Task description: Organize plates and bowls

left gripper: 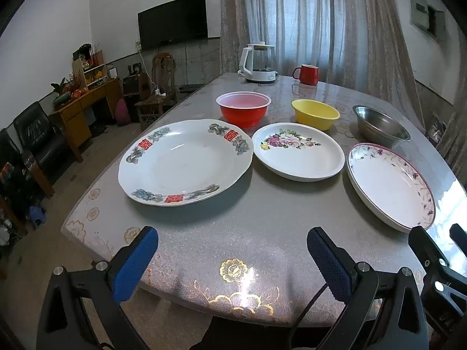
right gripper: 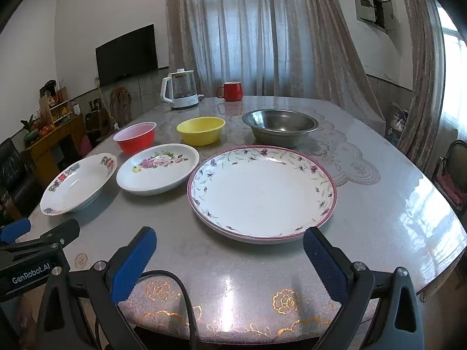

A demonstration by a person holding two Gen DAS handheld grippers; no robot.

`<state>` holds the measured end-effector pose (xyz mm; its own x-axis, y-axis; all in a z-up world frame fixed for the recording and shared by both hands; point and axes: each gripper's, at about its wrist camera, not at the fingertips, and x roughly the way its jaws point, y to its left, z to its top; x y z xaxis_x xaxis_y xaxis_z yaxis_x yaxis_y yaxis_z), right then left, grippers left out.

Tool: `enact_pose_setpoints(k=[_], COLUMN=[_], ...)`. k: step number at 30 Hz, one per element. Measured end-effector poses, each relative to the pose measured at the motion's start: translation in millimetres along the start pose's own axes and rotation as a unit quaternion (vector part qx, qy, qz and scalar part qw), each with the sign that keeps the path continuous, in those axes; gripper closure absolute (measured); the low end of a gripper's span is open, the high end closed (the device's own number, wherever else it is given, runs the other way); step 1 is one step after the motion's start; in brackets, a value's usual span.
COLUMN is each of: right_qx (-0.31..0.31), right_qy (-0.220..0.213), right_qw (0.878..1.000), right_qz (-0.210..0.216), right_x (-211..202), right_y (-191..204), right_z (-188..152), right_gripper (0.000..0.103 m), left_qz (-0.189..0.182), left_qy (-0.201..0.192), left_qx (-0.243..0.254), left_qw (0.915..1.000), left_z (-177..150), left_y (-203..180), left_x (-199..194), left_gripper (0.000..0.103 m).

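Three plates lie in a row on the grey table: a large white plate with red characters [left gripper: 184,162] [right gripper: 77,185], a white plate with a rose print [left gripper: 297,156] [right gripper: 159,167], and a purple-rimmed floral plate [left gripper: 389,185] [right gripper: 261,192]. Behind them stand a red bowl [left gripper: 243,108] [right gripper: 135,137], a yellow bowl [left gripper: 315,113] [right gripper: 201,129] and a steel bowl [left gripper: 379,125] [right gripper: 280,127]. My left gripper [left gripper: 232,255] hangs open over the near table edge, below the first two plates. My right gripper [right gripper: 229,255] is open just in front of the purple-rimmed plate. Both hold nothing.
A white kettle [left gripper: 258,62] [right gripper: 181,89] and a red mug [left gripper: 306,74] [right gripper: 232,91] stand at the far end of the table [left gripper: 233,218]. A lace mat [right gripper: 344,157] lies at the right. Chairs and a wooden desk [left gripper: 84,105] stand on the left.
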<state>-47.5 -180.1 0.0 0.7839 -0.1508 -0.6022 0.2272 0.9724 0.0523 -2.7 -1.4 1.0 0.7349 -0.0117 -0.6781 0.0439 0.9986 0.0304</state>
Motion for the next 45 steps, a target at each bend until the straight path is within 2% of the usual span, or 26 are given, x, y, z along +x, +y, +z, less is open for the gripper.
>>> enact_pose_setpoints(k=[45], right_qx=[0.009], right_qy=[0.018], right_qw=[1.000], right_qz=[-0.005], right_x=[8], right_y=[-4], right_z=[-2], right_gripper=[0.001], left_qz=[0.000], left_qy=[0.014], left_qx=[0.004], left_qw=[0.9999], left_z=[-1], left_y=[-1], left_x=[11], left_gripper=[0.000])
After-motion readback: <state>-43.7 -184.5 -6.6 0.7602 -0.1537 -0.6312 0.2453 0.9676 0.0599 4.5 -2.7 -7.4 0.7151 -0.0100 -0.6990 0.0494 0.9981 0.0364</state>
